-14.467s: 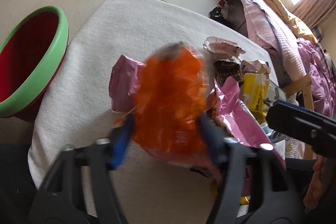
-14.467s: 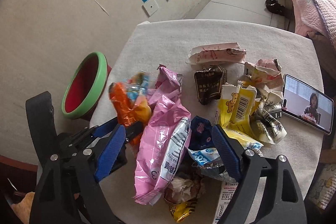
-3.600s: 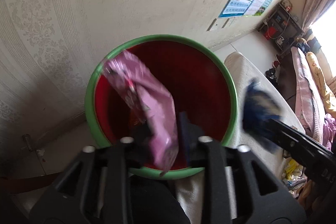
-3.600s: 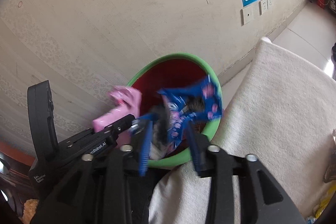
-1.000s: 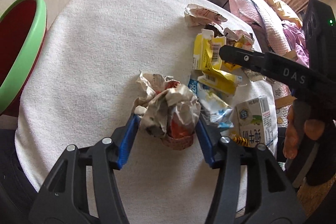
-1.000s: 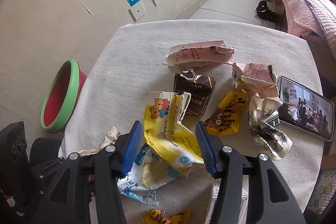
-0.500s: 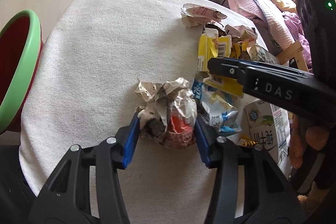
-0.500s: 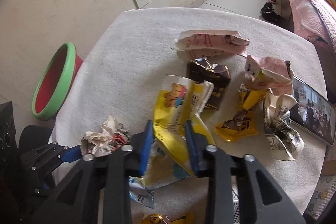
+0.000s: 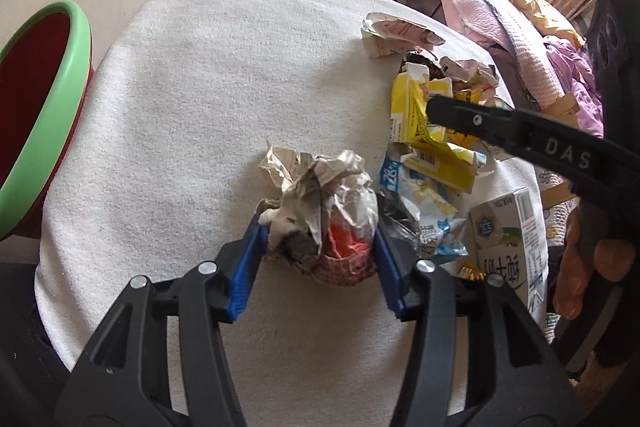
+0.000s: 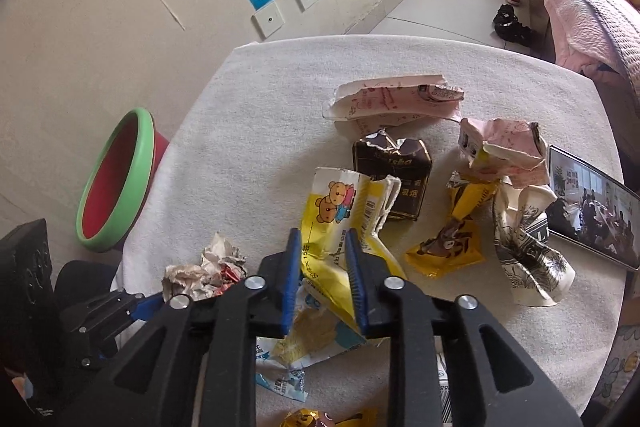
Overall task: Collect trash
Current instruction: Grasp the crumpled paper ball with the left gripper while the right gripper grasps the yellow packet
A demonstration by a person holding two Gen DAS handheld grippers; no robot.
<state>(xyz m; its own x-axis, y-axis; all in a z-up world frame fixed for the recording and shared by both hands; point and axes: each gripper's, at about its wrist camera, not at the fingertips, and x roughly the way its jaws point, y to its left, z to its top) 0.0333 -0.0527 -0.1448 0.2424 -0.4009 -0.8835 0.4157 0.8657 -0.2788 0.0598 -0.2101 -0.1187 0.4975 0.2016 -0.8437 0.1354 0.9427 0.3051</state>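
Left hand-held gripper (image 9: 318,247): clamped on paper wad (image 9: 320,203), resting on bench (image 9: 200,87). Right hand-held gripper (image 10: 323,267): clamped on yellow wrapper (image 10: 340,223). Step: grasping. Next: lift both, carry to bin (image 10: 116,183) far left.

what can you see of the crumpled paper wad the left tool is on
The crumpled paper wad is a grey-white ball of creased, printed paper with an orange-red scrap showing and a pink checked piece at its base. It rests on the white table cover, clamped between the blue pads of the left tool, beside a blue-and-white wrapper.
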